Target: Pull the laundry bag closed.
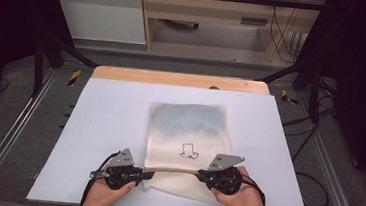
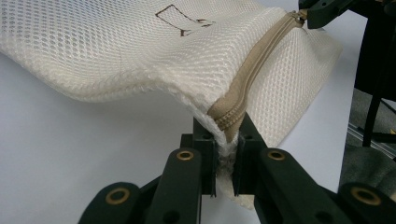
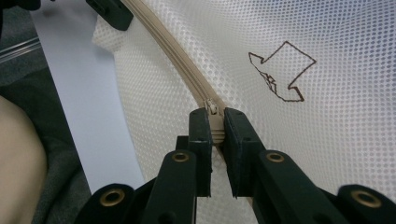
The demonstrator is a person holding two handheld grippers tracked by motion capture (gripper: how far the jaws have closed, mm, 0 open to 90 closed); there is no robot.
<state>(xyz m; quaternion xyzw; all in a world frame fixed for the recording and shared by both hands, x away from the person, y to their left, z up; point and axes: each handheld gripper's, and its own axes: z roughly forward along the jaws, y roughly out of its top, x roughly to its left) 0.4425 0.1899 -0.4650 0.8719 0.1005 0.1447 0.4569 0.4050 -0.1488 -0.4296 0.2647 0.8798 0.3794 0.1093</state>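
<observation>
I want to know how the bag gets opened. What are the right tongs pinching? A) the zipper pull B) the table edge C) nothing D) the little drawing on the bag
A: in the right gripper view the right tongs are shut on the zipper pull of the mesh bag.

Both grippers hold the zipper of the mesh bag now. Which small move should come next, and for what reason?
Probably draw the right gripper along the zipper toward the left gripper. The right jaws pinch the zipper pull at one end of the mesh bag, the left jaws clamp the other end, and the teeth between look closed.
</observation>
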